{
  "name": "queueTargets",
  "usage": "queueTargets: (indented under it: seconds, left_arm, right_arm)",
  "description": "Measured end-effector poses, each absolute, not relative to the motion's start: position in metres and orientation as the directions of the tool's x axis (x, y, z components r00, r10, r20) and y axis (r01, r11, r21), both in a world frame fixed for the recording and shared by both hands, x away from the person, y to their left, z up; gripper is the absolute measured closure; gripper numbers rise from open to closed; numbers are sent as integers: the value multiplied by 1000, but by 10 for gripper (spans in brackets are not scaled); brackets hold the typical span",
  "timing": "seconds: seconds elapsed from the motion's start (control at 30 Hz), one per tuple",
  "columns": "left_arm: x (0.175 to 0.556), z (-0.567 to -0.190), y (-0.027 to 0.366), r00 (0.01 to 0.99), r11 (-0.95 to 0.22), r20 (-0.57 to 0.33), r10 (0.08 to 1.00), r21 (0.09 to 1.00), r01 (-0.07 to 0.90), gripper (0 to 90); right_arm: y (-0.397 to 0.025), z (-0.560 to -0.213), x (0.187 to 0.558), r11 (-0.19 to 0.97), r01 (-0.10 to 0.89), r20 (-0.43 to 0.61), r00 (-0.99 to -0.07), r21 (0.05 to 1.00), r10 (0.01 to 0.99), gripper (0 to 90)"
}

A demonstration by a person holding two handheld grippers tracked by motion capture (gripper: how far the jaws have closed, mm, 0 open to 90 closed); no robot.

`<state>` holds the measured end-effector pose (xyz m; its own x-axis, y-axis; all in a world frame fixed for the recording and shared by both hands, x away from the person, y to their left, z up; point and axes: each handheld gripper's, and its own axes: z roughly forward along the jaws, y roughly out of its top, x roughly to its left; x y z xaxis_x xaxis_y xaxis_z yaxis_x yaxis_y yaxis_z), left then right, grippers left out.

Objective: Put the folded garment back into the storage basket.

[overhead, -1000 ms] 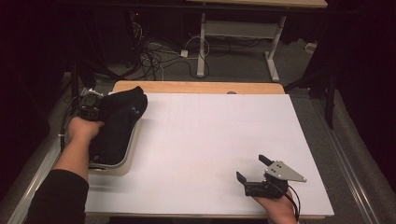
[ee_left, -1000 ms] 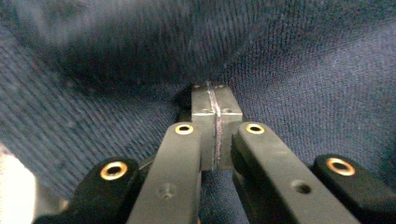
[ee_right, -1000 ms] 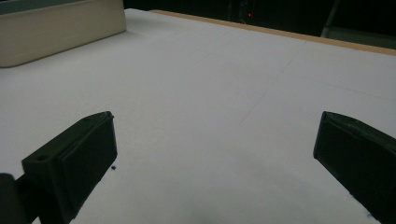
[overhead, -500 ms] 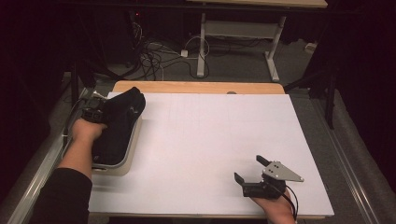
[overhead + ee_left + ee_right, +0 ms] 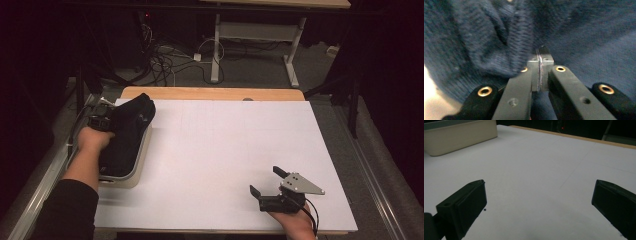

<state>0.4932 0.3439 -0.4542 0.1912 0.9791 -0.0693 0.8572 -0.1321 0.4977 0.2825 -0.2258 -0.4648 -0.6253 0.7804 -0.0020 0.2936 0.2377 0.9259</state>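
Pinching the dark sweater [image 5: 579,37] at the left of the frame, the left gripper [image 5: 540,53] is clenched on it. Lifting slowly should keep it clear of the cream bin [image 5: 142,150]. The right gripper [image 5: 267,182] waits, jaws wide apart.

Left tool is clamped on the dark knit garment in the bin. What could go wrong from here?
1. The left tool pinches just a thin fold of the dark blue knit garment at its tips, so the cloth might slip out when lifted.
2. The garment drapes over the cream plastic bin at the white table's left edge; pulling could drag or tip the bin.
3. The right tool sits open, far away, unable to steady it.
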Motion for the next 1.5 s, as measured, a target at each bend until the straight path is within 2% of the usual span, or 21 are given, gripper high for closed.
queueTargets:
  seconds: [0.2,0.4,0.73,0.93,0.97,1.07,1.27,1.5]
  left_arm:
    - [471,-427,334,247,-153,-90,965,570,808,870]
    - [467,-407,313,308,-194,-95,947,596,779,870]
    - [492,-429,277,344,-232,-109,933,547,804,870]
    - [500,-442,276,348,-246,-110,931,515,821,871]
    - [504,-450,276,352,-261,-106,930,486,834,872]
    - [507,-462,279,345,-240,-147,927,473,847,871]
    - [506,-461,280,343,-236,-152,927,475,848,871]
    - [493,-442,289,342,-242,-123,932,492,837,871]
  right_arm:
    - [-229,-464,282,235,294,0,-624,926,781,2]
    - [-232,-464,282,227,294,3,-618,928,786,4]
    - [-234,-465,282,230,297,5,-622,927,783,7]
    - [-235,-466,282,232,299,5,-624,926,781,7]
    - [-235,-466,282,233,298,5,-625,926,781,7]
    - [-234,-467,282,233,300,6,-625,925,781,7]
    - [-232,-468,283,240,301,4,-630,923,777,7]
    - [-234,-467,281,240,298,-1,-626,924,780,10]
